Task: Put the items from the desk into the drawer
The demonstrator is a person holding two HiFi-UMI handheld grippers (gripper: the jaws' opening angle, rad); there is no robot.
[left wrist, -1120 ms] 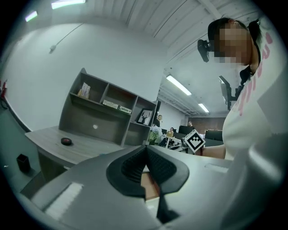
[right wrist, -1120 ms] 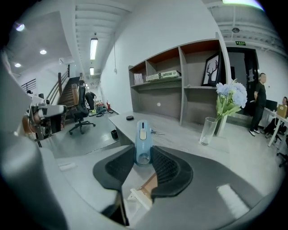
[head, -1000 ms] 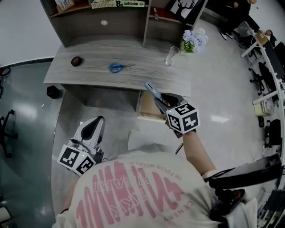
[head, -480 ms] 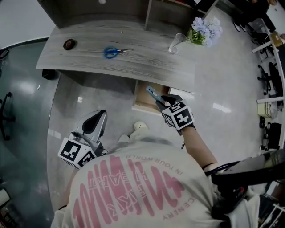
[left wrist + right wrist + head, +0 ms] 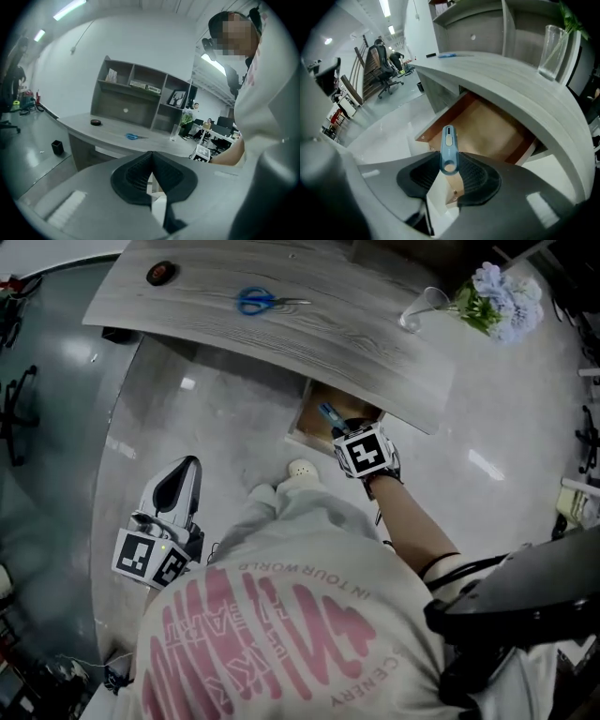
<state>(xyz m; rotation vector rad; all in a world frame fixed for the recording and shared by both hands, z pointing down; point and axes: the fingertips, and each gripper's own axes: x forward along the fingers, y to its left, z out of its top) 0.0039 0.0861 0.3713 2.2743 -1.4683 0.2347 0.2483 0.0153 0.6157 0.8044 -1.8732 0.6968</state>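
**Step in hand:** carrying one item to the drawer; release not yet made.

**Right gripper** (image 5: 342,430): closed on the knife (image 5: 448,145). The pads clamp its ringed tail end, and the blue body sticks out past the jaw tips. It points steeply down, over the open drawer.

**Left gripper** (image 5: 186,472): jaws together with nothing between them. It hangs low at the person's left side, well apart from desk and drawer.

**Drawer** (image 5: 487,124): pulled out from under the desk's front edge, toward its right end. The wooden floor shows bare where it is in view; the back part is hidden beneath the desktop.

**Desk** (image 5: 281,334), items left on it:
- scissors (image 5: 265,302), blue handles, lying flat about mid-desk
- disc (image 5: 161,273), small and dark, near the left end; what it is cannot be told
- glass (image 5: 419,310) holding flowers (image 5: 497,298), upright at the right end near the front edge

**Progress, as judged:** early. One item is at the drawer and at least two loose ones wait on the desk.

**Next move calls for:** lowering the knife inside the drawer walls, clear of the front rim and the desktop overhang. The jaws should part only once it sits close above the floor. The scissors look the nearest item for the following pick.
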